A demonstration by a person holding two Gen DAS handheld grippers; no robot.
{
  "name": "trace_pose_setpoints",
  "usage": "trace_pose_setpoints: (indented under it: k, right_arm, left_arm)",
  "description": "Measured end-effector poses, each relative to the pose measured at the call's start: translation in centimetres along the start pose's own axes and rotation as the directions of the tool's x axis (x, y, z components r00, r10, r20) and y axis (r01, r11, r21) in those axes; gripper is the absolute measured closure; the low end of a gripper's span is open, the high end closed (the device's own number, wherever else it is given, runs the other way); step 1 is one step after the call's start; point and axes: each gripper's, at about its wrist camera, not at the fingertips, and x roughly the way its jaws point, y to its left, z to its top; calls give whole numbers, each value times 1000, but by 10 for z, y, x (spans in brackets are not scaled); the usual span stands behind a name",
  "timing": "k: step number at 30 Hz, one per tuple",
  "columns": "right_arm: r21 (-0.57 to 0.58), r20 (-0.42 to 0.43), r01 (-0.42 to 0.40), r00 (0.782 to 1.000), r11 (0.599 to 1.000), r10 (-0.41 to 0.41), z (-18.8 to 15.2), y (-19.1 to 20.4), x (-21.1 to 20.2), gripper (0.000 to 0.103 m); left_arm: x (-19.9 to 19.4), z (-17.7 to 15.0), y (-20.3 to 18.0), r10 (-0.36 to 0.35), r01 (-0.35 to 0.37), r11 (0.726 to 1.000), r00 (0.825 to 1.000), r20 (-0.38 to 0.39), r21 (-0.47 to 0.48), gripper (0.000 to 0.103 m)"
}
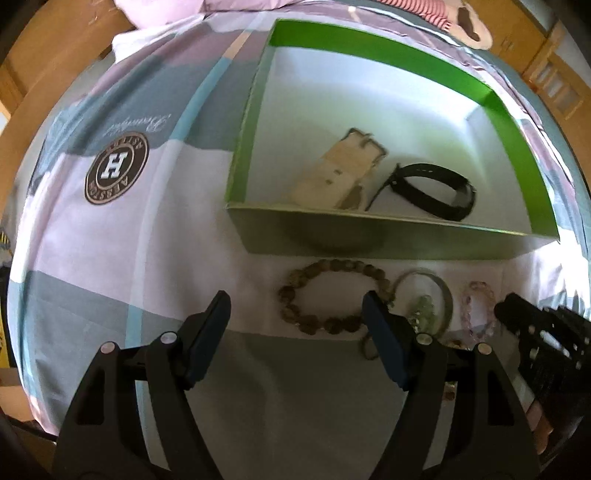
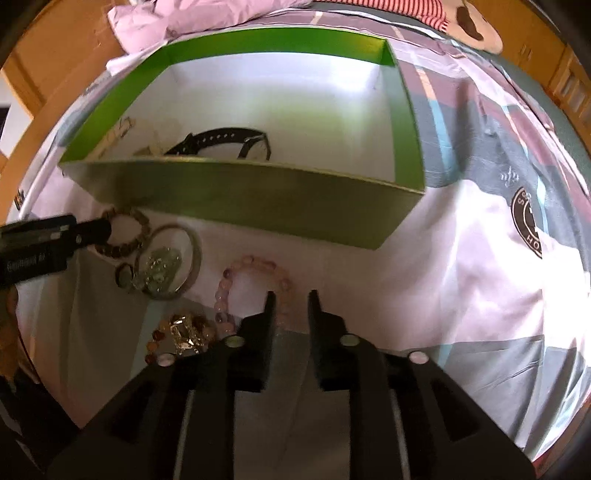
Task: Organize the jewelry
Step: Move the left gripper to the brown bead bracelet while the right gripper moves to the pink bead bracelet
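A green box (image 1: 332, 230) with a white inside holds a beige strap (image 1: 332, 173) and a black watch band (image 1: 436, 188). In front of it on the bedspread lie a brown bead bracelet (image 1: 332, 295), a silver bangle (image 1: 424, 295) with a greenish pendant, and a pink bead bracelet (image 1: 480, 310). My left gripper (image 1: 295, 306) is open over the brown bracelet. In the right wrist view the box (image 2: 258, 199), the pink bracelet (image 2: 251, 280), the bangle (image 2: 166, 262) and gold and amber pieces (image 2: 184, 332) show. My right gripper (image 2: 291, 299) is partly open, empty, beside the pink bracelet.
The patchwork bedspread (image 1: 110, 258) has a round brown logo (image 1: 116, 168). Pink pillows and a striped plush toy (image 2: 461, 18) lie at the bed's far end. Wooden furniture (image 1: 554, 74) stands around the bed. The left gripper shows at the left of the right wrist view (image 2: 55, 240).
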Motion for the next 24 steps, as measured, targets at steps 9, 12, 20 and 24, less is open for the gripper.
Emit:
trace_pose_setpoints:
  k: [9,12,20,24]
  right_arm:
    - [-54,5,69,998,996,-68,-4,13,11,72]
    - [-79,18,71,997,994,-69,-6,20,11,91]
    - [-72,53,30,998,997,-26,-8,18,-4,95]
    - [-39,101,5,995,999,-1,-2,8,-19,95]
  left_arm:
    - [19,4,2,58,-58,998,998,-13,-12,31]
    - [19,1,-9,72,-72,997,997,-1,28,41]
    - [7,-12,-30,-72,79,989,996,-58,125,92]
    - [-12,-18,-35,-197,204,968,979,-61,147,92]
